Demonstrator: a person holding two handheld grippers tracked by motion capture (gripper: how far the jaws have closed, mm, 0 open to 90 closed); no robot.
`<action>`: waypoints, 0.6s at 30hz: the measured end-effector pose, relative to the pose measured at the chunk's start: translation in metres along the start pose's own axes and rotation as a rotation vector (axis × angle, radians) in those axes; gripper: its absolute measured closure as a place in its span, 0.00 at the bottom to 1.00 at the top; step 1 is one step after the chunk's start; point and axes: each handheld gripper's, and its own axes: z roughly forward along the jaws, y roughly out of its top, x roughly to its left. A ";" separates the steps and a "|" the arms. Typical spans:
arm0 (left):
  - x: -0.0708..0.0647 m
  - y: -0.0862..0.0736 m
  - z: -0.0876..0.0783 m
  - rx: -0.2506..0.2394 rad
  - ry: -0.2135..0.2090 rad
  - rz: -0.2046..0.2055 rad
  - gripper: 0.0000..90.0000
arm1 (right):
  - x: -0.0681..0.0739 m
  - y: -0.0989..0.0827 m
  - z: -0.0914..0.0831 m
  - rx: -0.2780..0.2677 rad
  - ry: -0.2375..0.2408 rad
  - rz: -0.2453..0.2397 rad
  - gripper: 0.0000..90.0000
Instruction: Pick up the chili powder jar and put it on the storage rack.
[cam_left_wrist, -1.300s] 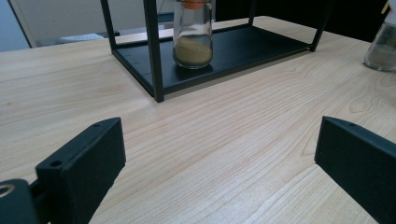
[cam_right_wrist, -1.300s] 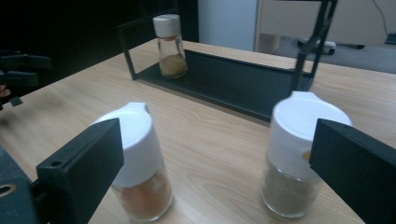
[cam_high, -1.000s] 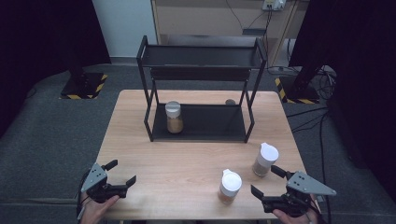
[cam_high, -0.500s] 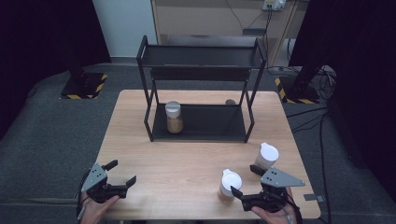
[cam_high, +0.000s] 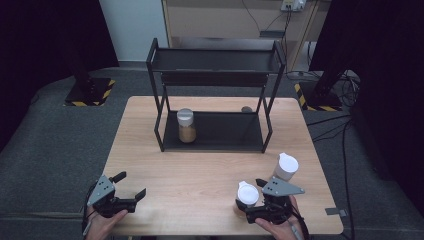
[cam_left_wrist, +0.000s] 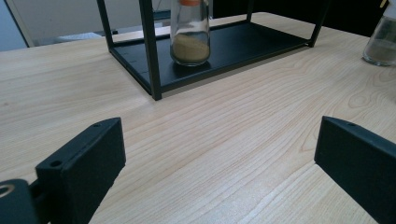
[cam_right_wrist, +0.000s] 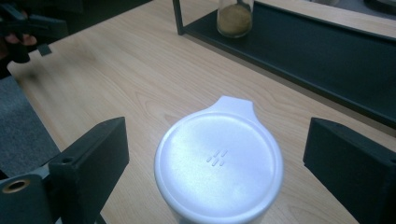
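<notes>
Counted on the wooden table (cam_high: 210, 170)

Three clear glass spice jars with white lids: one (cam_high: 185, 125) on the lower shelf of the single black metal two-tier rack (cam_high: 215, 75), two on the tabletop, the nearer (cam_high: 247, 194) and the farther (cam_high: 286, 166). Two black two-jaw handheld grippers: left (cam_high: 131, 186), right (cam_high: 248, 206).

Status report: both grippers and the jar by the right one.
Left gripper open, idle. Right gripper closing around white-lidded jar, pads not yet touching. Second jar stands close beside.

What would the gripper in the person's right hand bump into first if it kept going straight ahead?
The white-lidded jar right in front of it. The right gripper has its jaws apart on either side of that jar, which stands between them; they have just been closing and do not yet press on it.
</notes>
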 end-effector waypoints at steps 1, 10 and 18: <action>0.000 0.000 0.000 0.000 0.000 0.000 0.01 | 0.001 0.000 0.002 0.002 -0.007 -0.003 0.09; 0.000 0.000 0.000 0.003 -0.001 0.003 0.01 | 0.004 -0.004 0.014 0.039 -0.022 0.014 0.19; 0.000 0.001 0.000 0.005 0.000 0.002 0.01 | 0.011 -0.011 0.019 0.043 -0.047 0.000 0.32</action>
